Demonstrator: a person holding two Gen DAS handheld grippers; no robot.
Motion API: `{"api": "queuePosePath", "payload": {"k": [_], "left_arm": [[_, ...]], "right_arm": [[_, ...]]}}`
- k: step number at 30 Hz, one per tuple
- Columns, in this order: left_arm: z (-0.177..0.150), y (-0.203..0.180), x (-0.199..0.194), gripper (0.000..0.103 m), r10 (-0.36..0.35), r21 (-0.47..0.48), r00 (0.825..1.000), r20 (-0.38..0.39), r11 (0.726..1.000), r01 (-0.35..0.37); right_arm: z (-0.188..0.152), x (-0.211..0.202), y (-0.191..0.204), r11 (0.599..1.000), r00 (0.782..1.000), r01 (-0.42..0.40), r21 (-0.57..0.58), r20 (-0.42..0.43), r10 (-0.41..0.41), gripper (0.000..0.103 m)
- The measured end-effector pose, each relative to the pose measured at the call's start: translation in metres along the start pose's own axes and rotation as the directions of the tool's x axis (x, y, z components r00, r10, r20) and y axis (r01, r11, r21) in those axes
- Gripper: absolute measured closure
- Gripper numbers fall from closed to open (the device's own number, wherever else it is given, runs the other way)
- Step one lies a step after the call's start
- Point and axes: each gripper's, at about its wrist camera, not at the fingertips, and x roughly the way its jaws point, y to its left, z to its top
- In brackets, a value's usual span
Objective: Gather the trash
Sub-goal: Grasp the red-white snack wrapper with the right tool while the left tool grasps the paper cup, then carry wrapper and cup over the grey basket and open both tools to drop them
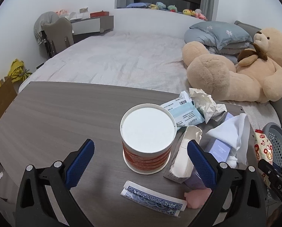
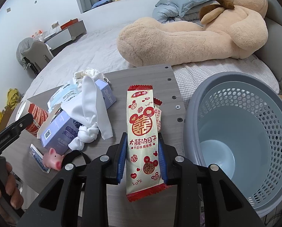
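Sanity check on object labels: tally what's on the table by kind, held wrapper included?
Paper cup: 1
Candy wrappers: 2, one held, one beneath it
Cartons: 2
Wipes pack: 1
Crumpled paper: 1
White cloth: 1
Card pack: 1
Pig toy: 1
Total: 10

Both wrist views tilt down, sharing the table (image 1: 55, 109)

Cup (image 1: 148, 139) left of tissue box (image 1: 186, 155)
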Motion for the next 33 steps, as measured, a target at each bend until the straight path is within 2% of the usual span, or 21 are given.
{"api": "queuePosePath", "payload": {"k": [4,7,9,10,15,26,30,33], "left_arm": [[0.003,0.0,0.01,0.008,-0.009,-0.014,1.0,-0.01,1.0,0.009],[0.003,-0.003,0.011,0.026,-0.005,0.001,1.0,-0.006,1.0,0.005],[0.004,-0.004,0.014,0.043,-0.013,0.006,1.0,-0.019,1.0,0.014],[0.004,-0.004,0.015,0.044,-0.022,0.003,0.999,-0.025,1.0,0.022],[0.008,-0.001,0.007,0.044,-0.022,-0.007,1.0,0.004,1.0,0.022],[0.022,-0.001,-0.042,0.044,0.016,0.022,0.996,0.085,1.0,-0.018],[0.021,-0.016,-0.059,0.044,-0.002,0.047,0.995,0.101,0.999,-0.003],[0.02,-0.038,-0.071,0.044,-0.042,0.083,0.993,0.112,0.996,0.033]], "right_arm": [[0.001,0.003,0.0,1.0,1.0,-0.007,0.004,-0.005,0.007,0.074],[0.001,0.004,-0.001,1.0,1.0,-0.013,0.007,-0.01,0.013,0.074],[0.0,0.006,-0.002,1.0,1.0,-0.016,0.007,-0.013,0.016,0.074],[0.0,0.006,-0.002,1.0,1.0,-0.018,0.007,-0.013,0.018,0.074],[-0.002,0.003,-0.002,1.0,1.0,-0.022,0.005,-0.01,0.022,0.074],[0.001,-0.02,-0.008,0.999,0.998,-0.048,0.017,0.032,0.048,0.074],[0.003,-0.032,-0.018,0.998,0.997,-0.052,0.031,0.055,0.05,0.074],[0.005,-0.043,-0.03,0.998,0.996,-0.044,0.049,0.075,0.04,0.074]]}}
